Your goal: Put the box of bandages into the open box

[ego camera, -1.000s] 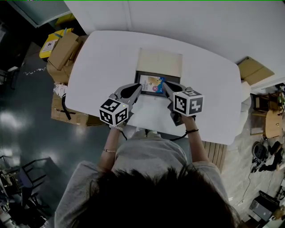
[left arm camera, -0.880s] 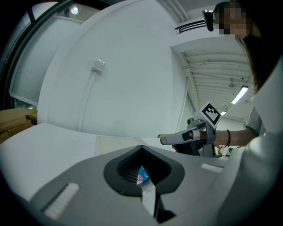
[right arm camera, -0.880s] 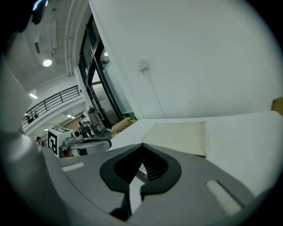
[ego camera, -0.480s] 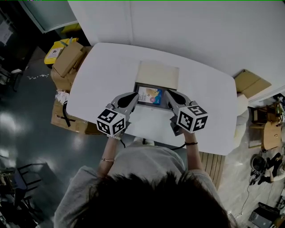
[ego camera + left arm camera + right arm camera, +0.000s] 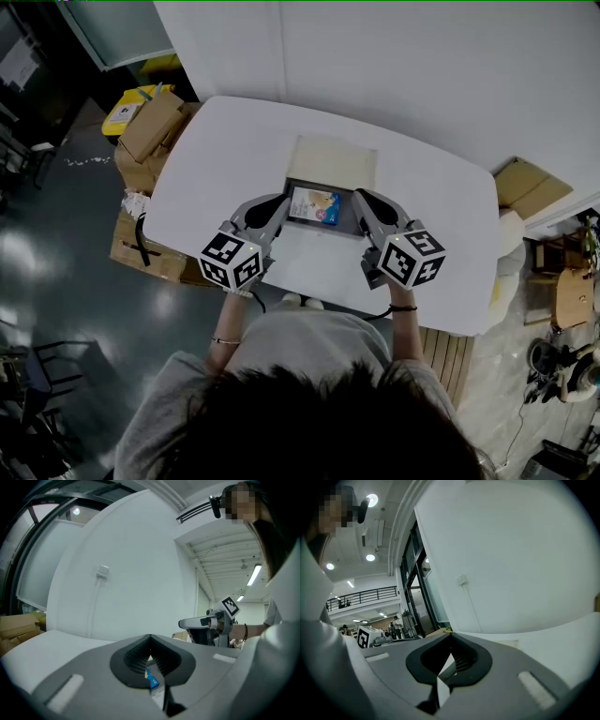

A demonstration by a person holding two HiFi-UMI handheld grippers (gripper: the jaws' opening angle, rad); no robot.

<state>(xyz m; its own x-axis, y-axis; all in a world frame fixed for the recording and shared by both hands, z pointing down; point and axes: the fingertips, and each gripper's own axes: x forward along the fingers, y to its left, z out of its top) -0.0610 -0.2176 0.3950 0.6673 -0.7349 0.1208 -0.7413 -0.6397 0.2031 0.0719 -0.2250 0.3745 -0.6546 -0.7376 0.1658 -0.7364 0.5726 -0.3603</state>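
Head view: the bandage box [image 5: 315,205] lies flat inside the open box [image 5: 348,217] on the white table [image 5: 441,216], with the beige lid [image 5: 335,161] folded back beyond it. The left gripper [image 5: 283,200] and the right gripper [image 5: 359,196] hang at either side of the open box, tips near its side walls.

Left gripper view: the jaws are pressed together at the tips. A blue sliver of the bandage box [image 5: 152,679] shows through the gap beneath them.

Right gripper view: the jaws are likewise pressed together, pointing over the table toward the white wall [image 5: 511,550].
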